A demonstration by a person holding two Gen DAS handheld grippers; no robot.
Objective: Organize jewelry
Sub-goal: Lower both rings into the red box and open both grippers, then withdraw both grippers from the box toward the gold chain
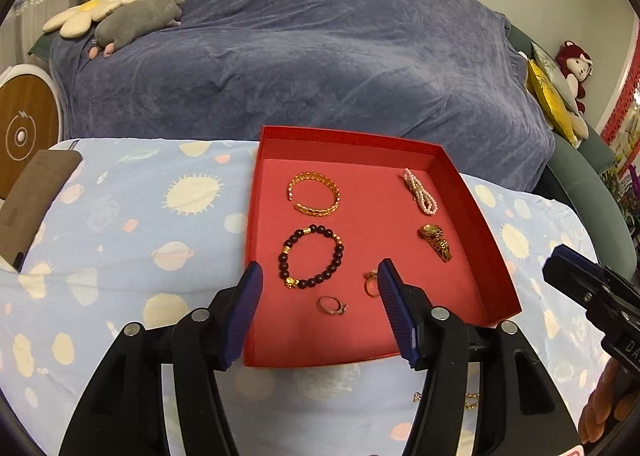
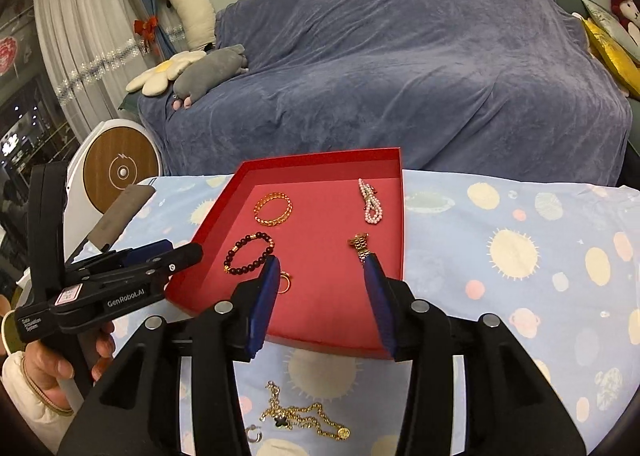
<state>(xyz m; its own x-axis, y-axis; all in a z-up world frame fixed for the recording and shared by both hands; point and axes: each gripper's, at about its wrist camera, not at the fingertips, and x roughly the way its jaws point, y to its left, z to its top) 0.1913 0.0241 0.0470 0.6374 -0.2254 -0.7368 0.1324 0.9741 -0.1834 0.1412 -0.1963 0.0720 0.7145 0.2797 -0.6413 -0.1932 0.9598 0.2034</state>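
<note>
Jewelry lies mostly in the red box (image 1: pixel 472 223) on the table (image 1: pixel 120 240), which wears a pale blue cloth printed with suns and planets. Counting inside the box from the left wrist view: one gold bangle (image 1: pixel 314 193), one dark bead bracelet (image 1: pixel 311 256), one pink pearl strand (image 1: pixel 420 191), one gold watch (image 1: pixel 436 242) and two rings (image 1: pixel 333 305), six pieces in all, none touching another.

The right wrist view shows only one ring (image 2: pixel 285 282), half hidden by a fingertip, and its right fingertip covers the near end of the watch. What that view adds is the bare cloth in front of the box: a gold chain necklace (image 2: pixel 304 418) lying loose outside it, with a small silver piece (image 2: pixel 254 436) just beside its left end. The left wrist view catches only a scrap of that chain behind its own finger.

The left tool (image 1: pixel 320 276) hangs over the near edge of the box, fingers spread wide with nothing between them. The right tool (image 2: pixel 322 270) is likewise wide apart and holds nothing, poised above the box's near right part. Each view shows the other tool at its edge. Behind the table stands a sofa under a blue-grey throw (image 2: pixel 400 55).
</note>
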